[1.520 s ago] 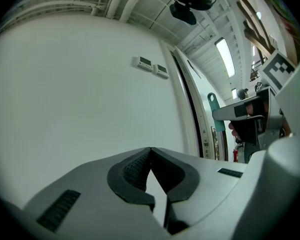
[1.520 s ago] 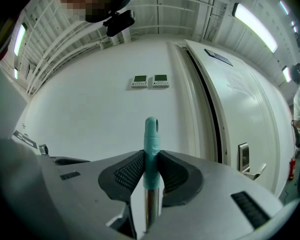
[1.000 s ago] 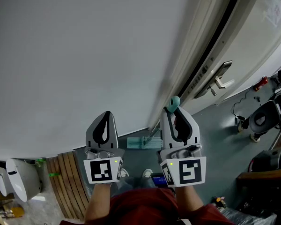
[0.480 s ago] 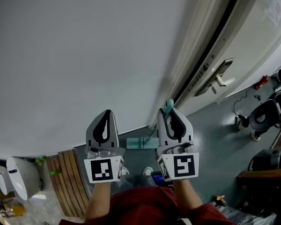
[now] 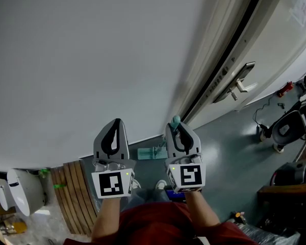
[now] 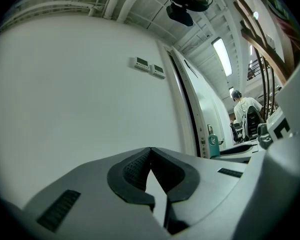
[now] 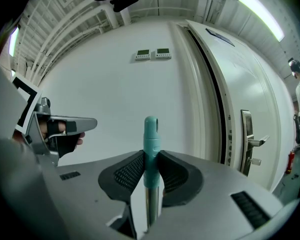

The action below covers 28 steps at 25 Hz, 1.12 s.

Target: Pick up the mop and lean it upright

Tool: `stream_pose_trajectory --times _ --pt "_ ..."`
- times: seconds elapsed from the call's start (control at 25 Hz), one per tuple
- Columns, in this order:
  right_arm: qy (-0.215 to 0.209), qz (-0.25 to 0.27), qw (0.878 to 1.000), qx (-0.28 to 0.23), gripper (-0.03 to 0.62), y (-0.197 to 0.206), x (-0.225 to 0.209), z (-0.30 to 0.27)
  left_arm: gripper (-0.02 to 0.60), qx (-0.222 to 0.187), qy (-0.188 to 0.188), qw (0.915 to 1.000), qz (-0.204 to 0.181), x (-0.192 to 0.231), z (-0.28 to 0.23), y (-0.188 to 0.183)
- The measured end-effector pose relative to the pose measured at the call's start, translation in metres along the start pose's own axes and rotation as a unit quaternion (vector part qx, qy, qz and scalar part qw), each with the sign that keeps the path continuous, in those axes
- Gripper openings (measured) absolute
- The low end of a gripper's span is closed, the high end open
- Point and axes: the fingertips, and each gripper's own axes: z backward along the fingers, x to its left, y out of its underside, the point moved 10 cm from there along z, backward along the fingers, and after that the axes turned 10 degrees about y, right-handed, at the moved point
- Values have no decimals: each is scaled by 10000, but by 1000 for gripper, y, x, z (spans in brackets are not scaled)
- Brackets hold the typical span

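Teal plastic caps the mop handle (image 7: pixel 150 130), which stands upright at the centre of the right gripper view. The right gripper (image 7: pixel 151 160) has its pads clamped on it just below the tip. In the head view the teal mop head (image 5: pixel 152 153) lies at lower centre on the grey floor (image 5: pixel 229 152), at the foot of the white wall (image 5: pixel 92 60). The left gripper (image 6: pixel 150 153) has its jaws closed together, empty.

The mop handle (image 7: pixel 150 139) stands upright between the jaws of the right claw (image 5: pixel 176 126), just right of the left claw (image 5: pixel 116 124), with the mop head (image 5: pixel 152 153) on the floor (image 5: pixel 229 152) below, near the foot of the wall (image 5: pixel 92 60), and the door (image 5: pixel 275 45) to the right.
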Motion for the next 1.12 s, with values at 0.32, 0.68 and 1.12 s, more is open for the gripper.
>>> stream_pose_trajectory --times 0.32,0.68,1.12 --pt "98 27 9994 343 103 33 -1 -9 14 20 3 10000 -36 -1 -2 2" --pt "120 2 9972 735 103 63 4 -10 13 68 -8 10000 -68 1 -2 5" --pt "61 74 9977 666 103 66 10 -21 13 161 -21 9999 -44 3 -6 12"
